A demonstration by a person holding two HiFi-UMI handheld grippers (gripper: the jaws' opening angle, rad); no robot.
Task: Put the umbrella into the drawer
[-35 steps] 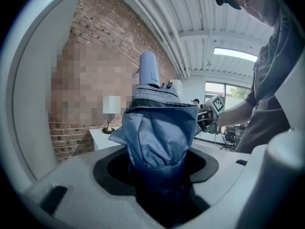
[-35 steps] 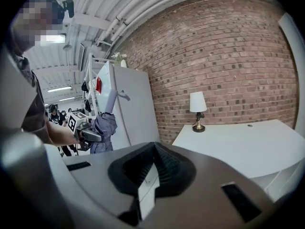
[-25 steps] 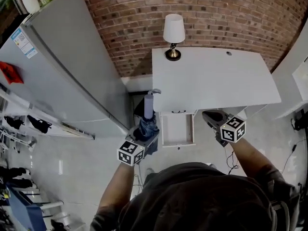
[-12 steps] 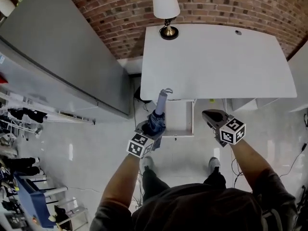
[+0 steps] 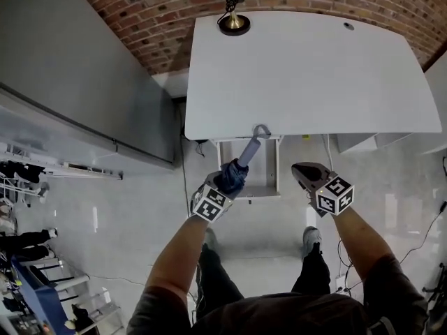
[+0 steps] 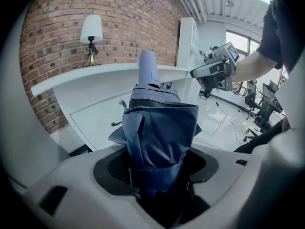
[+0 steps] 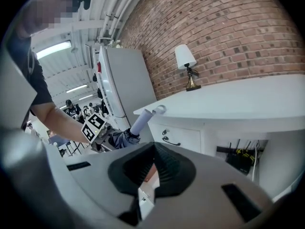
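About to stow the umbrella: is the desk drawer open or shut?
Open: the drawer juts out past the desk edge, inside showing in the head view.

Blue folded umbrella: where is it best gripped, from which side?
Grip the blue umbrella by its fabric bundle, from the end opposite the pale handle, as the left gripper does: it fills the jaws, handle leading toward the open white drawer.

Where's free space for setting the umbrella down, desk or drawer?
The desk top is bare from the lamp at its back left corner to the right edge. The open drawer below its front edge looks empty. Crowded: the drawer's left side, crossed by the umbrella in the left tool.
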